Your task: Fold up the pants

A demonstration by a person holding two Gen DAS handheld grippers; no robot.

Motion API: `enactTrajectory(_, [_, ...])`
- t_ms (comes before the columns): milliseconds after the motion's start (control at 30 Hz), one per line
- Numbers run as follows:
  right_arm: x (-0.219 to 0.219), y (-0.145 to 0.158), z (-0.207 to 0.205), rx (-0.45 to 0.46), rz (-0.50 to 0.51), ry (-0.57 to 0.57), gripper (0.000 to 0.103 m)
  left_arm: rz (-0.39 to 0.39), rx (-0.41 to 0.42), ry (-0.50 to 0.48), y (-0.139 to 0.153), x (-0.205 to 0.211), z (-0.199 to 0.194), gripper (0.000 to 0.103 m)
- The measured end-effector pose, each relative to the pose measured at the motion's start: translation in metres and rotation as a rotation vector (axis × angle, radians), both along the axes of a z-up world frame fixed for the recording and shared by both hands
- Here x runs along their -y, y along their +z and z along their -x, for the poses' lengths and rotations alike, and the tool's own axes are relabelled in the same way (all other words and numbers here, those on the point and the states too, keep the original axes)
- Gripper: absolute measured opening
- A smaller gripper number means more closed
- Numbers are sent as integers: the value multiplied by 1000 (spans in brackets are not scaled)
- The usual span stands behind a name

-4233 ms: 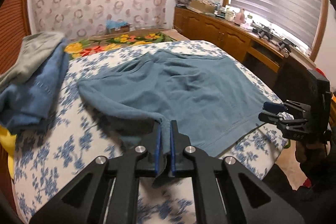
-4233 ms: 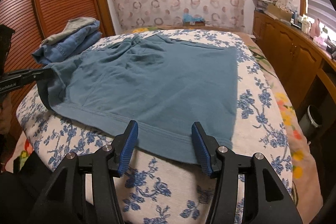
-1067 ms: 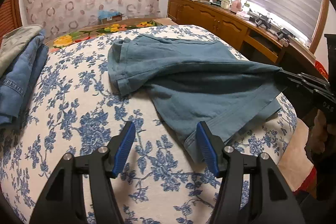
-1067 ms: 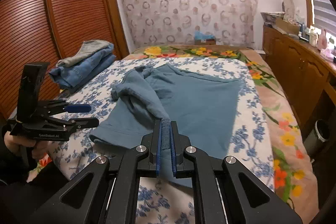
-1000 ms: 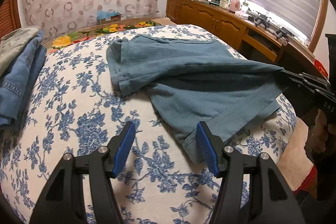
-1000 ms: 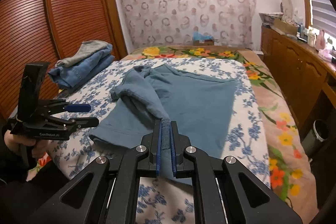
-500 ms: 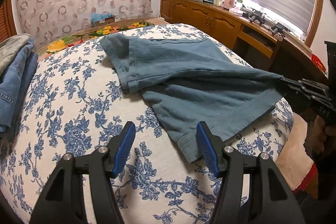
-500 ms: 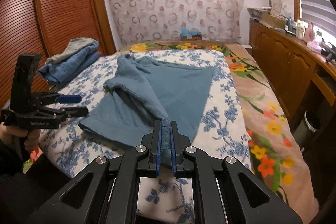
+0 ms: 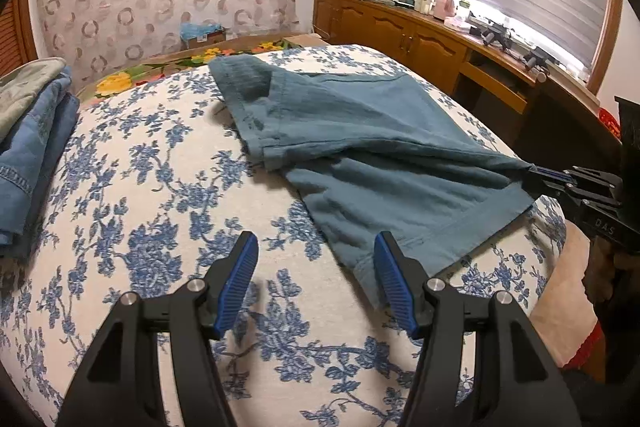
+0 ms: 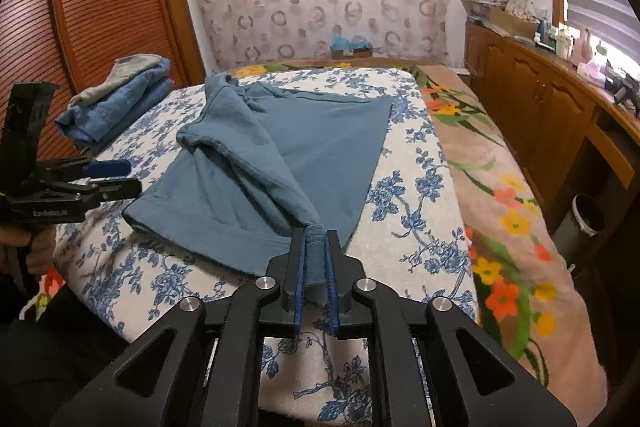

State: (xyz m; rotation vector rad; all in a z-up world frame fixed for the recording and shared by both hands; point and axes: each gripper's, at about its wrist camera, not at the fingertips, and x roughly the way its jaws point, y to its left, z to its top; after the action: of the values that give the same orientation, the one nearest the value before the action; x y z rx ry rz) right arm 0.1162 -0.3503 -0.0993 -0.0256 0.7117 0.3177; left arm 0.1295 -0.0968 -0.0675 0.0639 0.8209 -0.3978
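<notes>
Right wrist: opening fingers [image 10: 294, 283] around pants [image 10: 320, 151]

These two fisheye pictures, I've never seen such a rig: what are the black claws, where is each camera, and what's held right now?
Each picture comes from a camera on a hand-held two-finger gripper, looking along its fingers. In the left wrist view the left gripper stands open and empty over the floral bedspread. In the right wrist view the right gripper has a bunched corner of the teal pants between its jaws, which are opening. The pants lie partly folded on the bed; a stack of folded clothes sits at the far left.
</notes>
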Motion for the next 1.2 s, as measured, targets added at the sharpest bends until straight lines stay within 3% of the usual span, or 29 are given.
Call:
enactTrajectory(100, [-1, 7, 1, 28, 3, -5, 20, 6, 11, 19, 4, -8, 0, 60])
enactTrajectory(167, [0, 14, 1, 46, -4, -12, 33, 7, 22, 31, 6, -13, 0, 60])
enactTrajectory(567, [-39, 34, -24, 91, -3, 76, 34, 4, 65, 83, 19, -40, -5, 60])
enactTrajectory(867, [-79, 33, -65, 47, -67, 173, 34, 0, 91, 113, 27, -56, -12, 60])
enactTrajectory(1200, [-133, 23, -98, 5, -23, 265, 34, 3, 115, 139, 37, -69, -19, 60])
